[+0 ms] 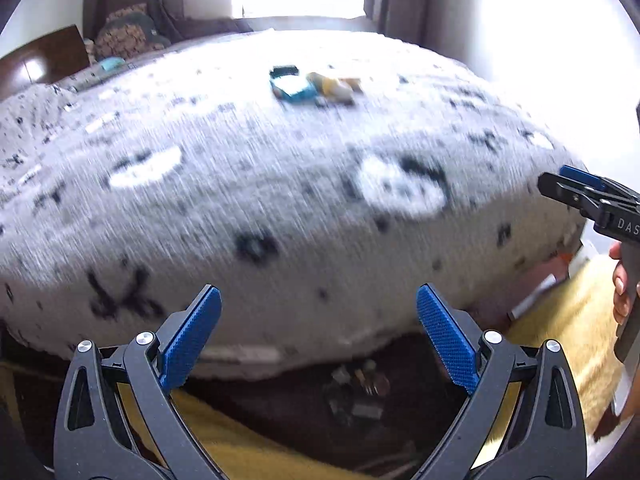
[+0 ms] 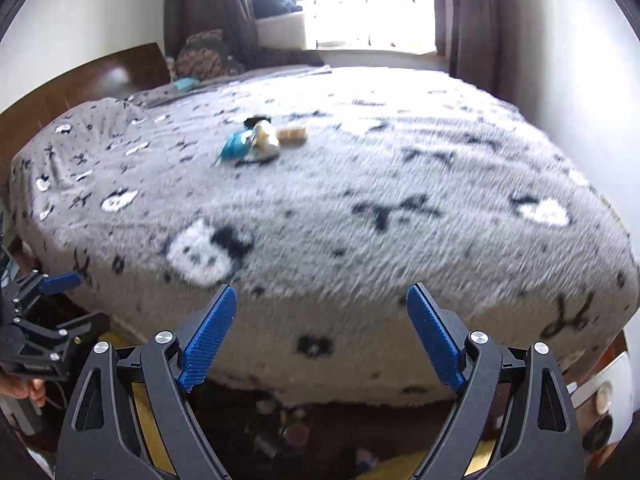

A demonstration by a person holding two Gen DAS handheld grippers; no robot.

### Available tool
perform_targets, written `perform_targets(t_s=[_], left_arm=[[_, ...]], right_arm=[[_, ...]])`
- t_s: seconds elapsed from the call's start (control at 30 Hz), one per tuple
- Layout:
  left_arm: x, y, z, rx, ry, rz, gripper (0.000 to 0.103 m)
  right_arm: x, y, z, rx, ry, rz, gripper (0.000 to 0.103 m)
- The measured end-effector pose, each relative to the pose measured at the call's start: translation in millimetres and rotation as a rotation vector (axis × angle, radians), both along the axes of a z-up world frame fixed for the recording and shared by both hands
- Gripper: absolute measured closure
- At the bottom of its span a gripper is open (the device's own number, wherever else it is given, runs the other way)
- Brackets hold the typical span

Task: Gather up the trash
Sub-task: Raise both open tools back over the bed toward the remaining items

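1. The left gripper (image 1: 319, 334) has its blue ribbed fingers (image 1: 192, 336) wide apart, with nothing between them.
2. The right gripper (image 2: 322, 332) also has its fingers apart and empty.
3. The small pile of trash, a blue wrapper with yellow and beige pieces (image 1: 316, 86), lies on the grey fluffy bed cover with black and white pattern (image 1: 280, 184), far from both grippers, toward the bright window (image 2: 340, 0).

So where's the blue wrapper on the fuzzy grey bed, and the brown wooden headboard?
Blue wrapper (image 2: 235, 147): right wrist view, its middle.
Fuzzy grey bed (image 2: 340, 224): right wrist view, bare blanket.
Brown wooden headboard (image 2: 120, 76): right wrist view, top panel.
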State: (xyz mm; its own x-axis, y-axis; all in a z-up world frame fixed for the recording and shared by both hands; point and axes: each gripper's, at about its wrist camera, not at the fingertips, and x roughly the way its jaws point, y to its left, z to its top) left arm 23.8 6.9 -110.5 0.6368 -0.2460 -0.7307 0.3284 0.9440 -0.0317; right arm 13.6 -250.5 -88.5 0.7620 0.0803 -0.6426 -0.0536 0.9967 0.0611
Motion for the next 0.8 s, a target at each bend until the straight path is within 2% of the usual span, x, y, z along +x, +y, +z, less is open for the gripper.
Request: perform_targets(t_s=[0.13,0.27,0.47,0.63,0.7,0.8], left_arm=[[21.1,3.6,19.7,0.010,-0.056,0.032,0.010],[46.3,7.9,32.2,0.014,-0.073,0.040,0.010],[90.9,7.0,27.4,0.027,-0.061,0.069,0.010],[126.2,6.5,12.2,0.027,-0.028,0.085,0.010],[140.1,5.9,6.4,0.025,-0.011,0.087,0.010],[157.1,5.6,0.5,0.018,-0.002,0.095,0.010]], right_arm=[[20.0,-2.7,14.7,-0.024,-0.031,-0.015,0.015],[44.1,-2.6,27.2,-0.031,-0.042,-0.011,0.015],[92.4,9.9,24.0,-0.029,-0.029,-0.009,0.015],[143.1,28.3,10.7,-0.031,0.000,0.025,0.015],[167.4,37.8,5.0,-0.047,0.017,0.040,0.017],[202.5,49.1,-1.5,-0.023,0.052,0.069,0.032]])
